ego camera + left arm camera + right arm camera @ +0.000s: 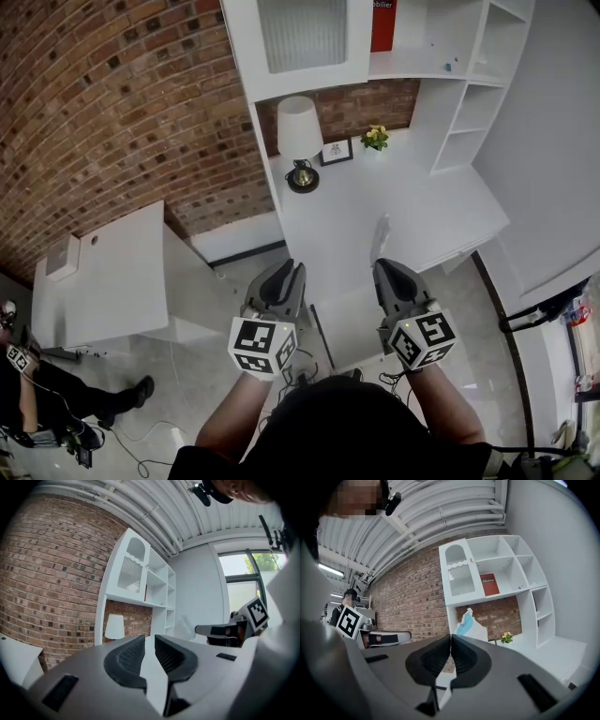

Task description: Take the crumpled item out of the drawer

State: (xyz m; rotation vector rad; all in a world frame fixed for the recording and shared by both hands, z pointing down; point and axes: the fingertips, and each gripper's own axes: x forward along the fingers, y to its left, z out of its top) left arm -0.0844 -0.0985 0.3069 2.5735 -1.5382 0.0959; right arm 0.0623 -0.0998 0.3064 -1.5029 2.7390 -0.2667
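Red brick wall (112,112) backs a white tabletop (422,206) with shelving above it, a lamp (300,131) and a small yellow-flowered plant (376,137) at the back. The crumpled item (471,625), pale and translucent with a blue streak, sits straight off the tips of the right gripper (450,637). Its long axis runs on from the fingers toward the shelves, over the near part of the tabletop. So it seems to be clear of any drawer. The right gripper's fingers are pressed together, and the item rises from their seam, so I judge a thin fold of it is pinched there. The left gripper (149,639) hangs beside it, apart from the item, with its fingers parted by a narrow gap and nothing between them. The right hand is plainly the nearer one. Whether the white panel below the tabletop edge is the drawer, I cannot tell.
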